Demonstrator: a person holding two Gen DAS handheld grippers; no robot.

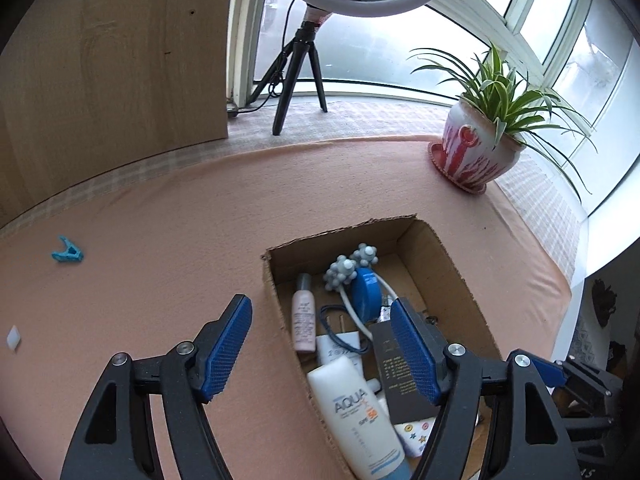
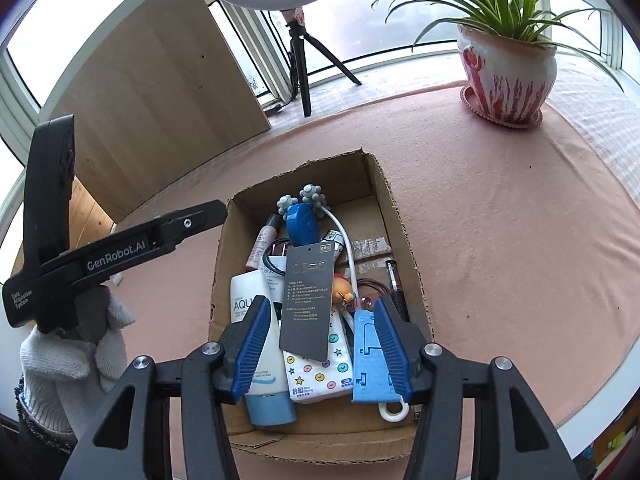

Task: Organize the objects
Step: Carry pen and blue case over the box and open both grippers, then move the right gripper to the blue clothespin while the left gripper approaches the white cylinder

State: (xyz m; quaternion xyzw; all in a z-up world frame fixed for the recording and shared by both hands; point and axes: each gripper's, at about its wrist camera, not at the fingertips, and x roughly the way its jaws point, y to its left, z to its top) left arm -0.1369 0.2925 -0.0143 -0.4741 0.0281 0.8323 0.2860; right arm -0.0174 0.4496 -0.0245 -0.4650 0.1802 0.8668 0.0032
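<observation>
We work at a table spread with a pink cloth (image 1: 200, 216), set by a bay window, with a wooden board (image 1: 112, 64) leaning at the back.

The cardboard box (image 2: 404, 216) stands open near the middle of the cloth. Packed in it we see a white sunscreen tube (image 2: 256, 320) marked AQUA with a blue cap, a small pink bottle (image 1: 303, 320), a knobbly grey massage roller (image 1: 344, 270), a round blue case (image 2: 302, 224), a dark hang tag (image 2: 308, 296), a tissue pack (image 2: 316, 368) printed with buttons and stars, a black pen (image 2: 396, 292) and a light blue plastic piece (image 2: 370, 356).

Our right gripper (image 2: 320, 340) hangs over the near end of the box, jaws spread wide and holding nothing. Our left gripper (image 1: 320, 344) is spread wide and empty too, one finger over the cloth, the other over the box.

Out on the cloth, well apart from the box to the left, lie a blue clip (image 1: 68, 252) and a small white piece (image 1: 13, 338). A gloved hand (image 2: 76, 344) grips the left tool's handle. At the back stand a ring light on a tripod (image 1: 300, 80) and a potted spider plant (image 1: 484, 148).
</observation>
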